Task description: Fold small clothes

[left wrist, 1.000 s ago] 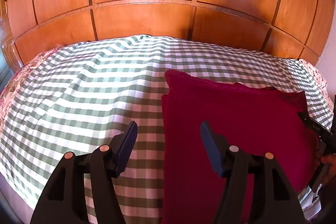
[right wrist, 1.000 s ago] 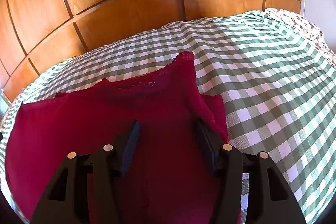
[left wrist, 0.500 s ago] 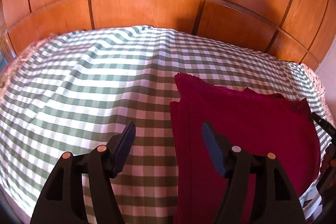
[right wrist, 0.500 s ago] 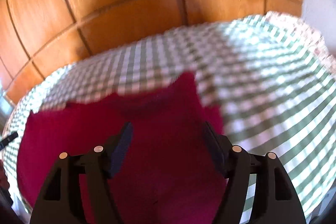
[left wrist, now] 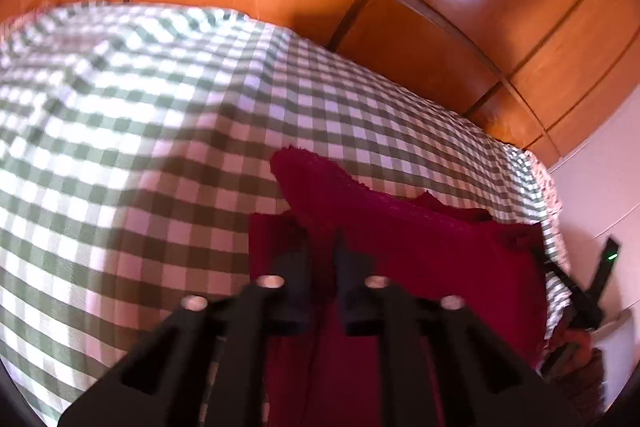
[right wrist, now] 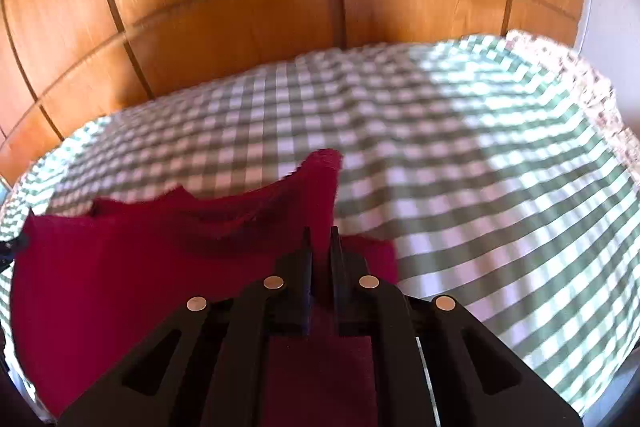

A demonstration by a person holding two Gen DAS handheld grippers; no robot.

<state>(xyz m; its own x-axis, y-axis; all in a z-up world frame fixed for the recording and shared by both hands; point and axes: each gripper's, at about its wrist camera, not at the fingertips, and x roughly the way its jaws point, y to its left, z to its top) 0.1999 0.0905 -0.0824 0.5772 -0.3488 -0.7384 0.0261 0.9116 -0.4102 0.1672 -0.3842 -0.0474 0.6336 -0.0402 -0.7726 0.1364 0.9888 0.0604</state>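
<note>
A dark red garment (left wrist: 420,259) lies partly folded on a green-and-white checked bedspread (left wrist: 120,155). My left gripper (left wrist: 320,247) is shut on the garment's left edge, with cloth pinched between its jaws. My right gripper (right wrist: 320,247) is shut on the garment (right wrist: 140,267) at its right edge, and a pointed corner of cloth rises just beyond the fingertips. In the left wrist view the other gripper (left wrist: 588,291) shows at the far right, by the garment's far side.
A glossy wooden panelled headboard (right wrist: 240,7) stands behind the bed. The checked bedspread (right wrist: 480,167) spreads wide to the right in the right wrist view. A floral sheet edge (right wrist: 592,91) and a white wall (left wrist: 600,167) border the bed.
Both grippers were open above the garment and have moved down onto its side edges and shut on the cloth. The garment's edges are now lifted and bunched.
</note>
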